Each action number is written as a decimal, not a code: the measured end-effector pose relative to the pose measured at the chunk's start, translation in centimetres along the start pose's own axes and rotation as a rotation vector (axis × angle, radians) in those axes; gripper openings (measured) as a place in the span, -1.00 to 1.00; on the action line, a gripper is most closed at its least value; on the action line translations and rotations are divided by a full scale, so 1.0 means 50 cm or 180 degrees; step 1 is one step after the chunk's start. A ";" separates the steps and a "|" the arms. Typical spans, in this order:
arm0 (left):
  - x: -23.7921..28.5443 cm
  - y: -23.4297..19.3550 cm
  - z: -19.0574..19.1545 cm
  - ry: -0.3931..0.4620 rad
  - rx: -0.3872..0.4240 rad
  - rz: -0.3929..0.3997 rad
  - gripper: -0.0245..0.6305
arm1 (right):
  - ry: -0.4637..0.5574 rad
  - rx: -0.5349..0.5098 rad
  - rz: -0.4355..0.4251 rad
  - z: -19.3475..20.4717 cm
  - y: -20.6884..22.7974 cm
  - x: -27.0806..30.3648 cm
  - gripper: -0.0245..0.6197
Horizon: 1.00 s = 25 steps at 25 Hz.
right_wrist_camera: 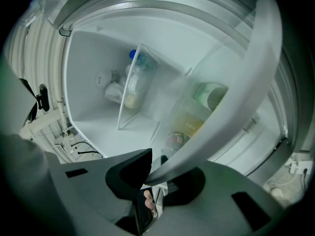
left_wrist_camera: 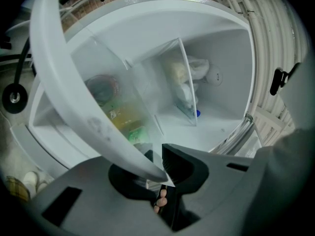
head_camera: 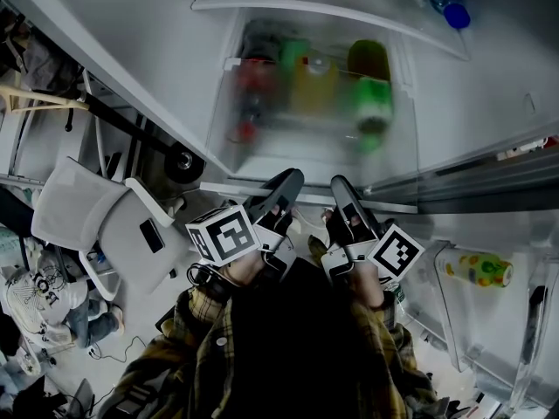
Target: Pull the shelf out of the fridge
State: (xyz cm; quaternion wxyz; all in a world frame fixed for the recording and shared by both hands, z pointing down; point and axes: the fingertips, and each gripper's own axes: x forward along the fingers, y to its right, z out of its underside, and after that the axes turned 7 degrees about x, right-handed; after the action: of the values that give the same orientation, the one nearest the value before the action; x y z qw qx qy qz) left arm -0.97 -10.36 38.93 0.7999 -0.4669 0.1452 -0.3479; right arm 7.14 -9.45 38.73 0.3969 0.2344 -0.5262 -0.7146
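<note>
The fridge shelf [head_camera: 262, 125] is a frosted glass pane with a white front trim [head_camera: 223, 188], low in the open fridge. Both grippers hold that trim side by side. My left gripper [head_camera: 284, 192] is shut on it left of centre; in the left gripper view the white trim [left_wrist_camera: 74, 97] runs down into the left gripper [left_wrist_camera: 156, 170] between its black jaws. My right gripper [head_camera: 342, 197] is shut on it right of centre; in the right gripper view the trim [right_wrist_camera: 236, 102] curves down into the right gripper [right_wrist_camera: 156, 173]. Under the glass show a red can [head_camera: 253, 81], a yellow bottle [head_camera: 314, 81] and a green bottle [head_camera: 371, 94].
A higher shelf [head_camera: 262, 5] carries a blue-capped bottle [head_camera: 454, 11]. The open fridge door [head_camera: 515, 321] stands at the right with a yellow bottle [head_camera: 479, 269] in its rack. A white chair [head_camera: 96, 216] stands close at the left, with cluttered floor behind it.
</note>
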 end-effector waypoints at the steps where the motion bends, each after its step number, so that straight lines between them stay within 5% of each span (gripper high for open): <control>1: 0.000 0.000 0.000 -0.0003 -0.0003 0.0001 -0.71 | 0.0001 0.0003 0.0000 0.000 0.000 0.000 -0.70; 25: -0.001 -0.005 0.005 -0.0042 -0.0018 -0.0014 -0.72 | -0.0022 0.0024 0.0030 0.004 0.005 -0.002 -0.70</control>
State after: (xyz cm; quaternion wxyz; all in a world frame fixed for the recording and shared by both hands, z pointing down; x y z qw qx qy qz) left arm -0.97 -10.25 39.25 0.7988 -0.4717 0.1399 -0.3462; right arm 7.11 -9.30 39.05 0.3976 0.2310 -0.5313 -0.7115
